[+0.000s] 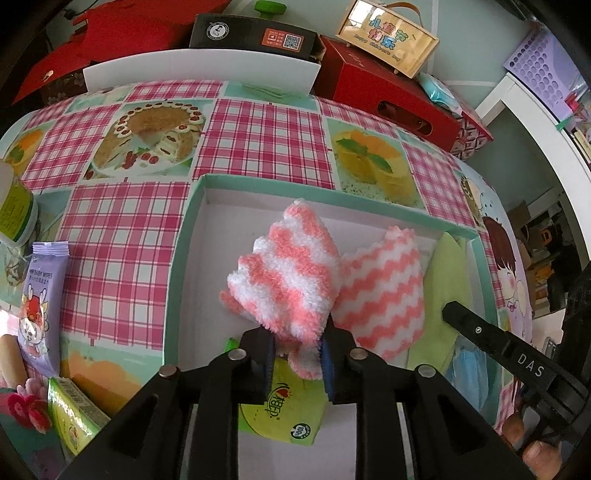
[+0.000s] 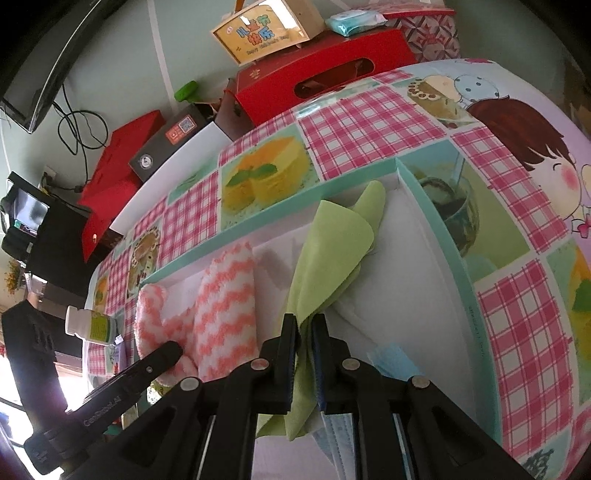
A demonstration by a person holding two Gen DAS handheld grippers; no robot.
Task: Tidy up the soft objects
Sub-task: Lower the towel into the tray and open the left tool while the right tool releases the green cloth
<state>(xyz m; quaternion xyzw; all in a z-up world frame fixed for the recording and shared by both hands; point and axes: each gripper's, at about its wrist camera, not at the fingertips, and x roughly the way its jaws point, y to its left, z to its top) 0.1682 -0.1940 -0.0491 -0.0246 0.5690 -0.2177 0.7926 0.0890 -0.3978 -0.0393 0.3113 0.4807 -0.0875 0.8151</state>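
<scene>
My left gripper is shut on a fluffy pink-and-white striped sock and holds it over the white inside of a teal-rimmed box. A second matching sock lies in the box just to its right; both socks show in the right wrist view. My right gripper is shut on a light green cloth whose far part rests in the same box. The green cloth also shows in the left wrist view, with the right gripper's finger beside it.
The box sits on a pink plaid tablecloth. A purple wipes pack, a white bottle and a green packet lie at the left. Red boxes and a black box stand at the back. A blue mask lies near my right gripper.
</scene>
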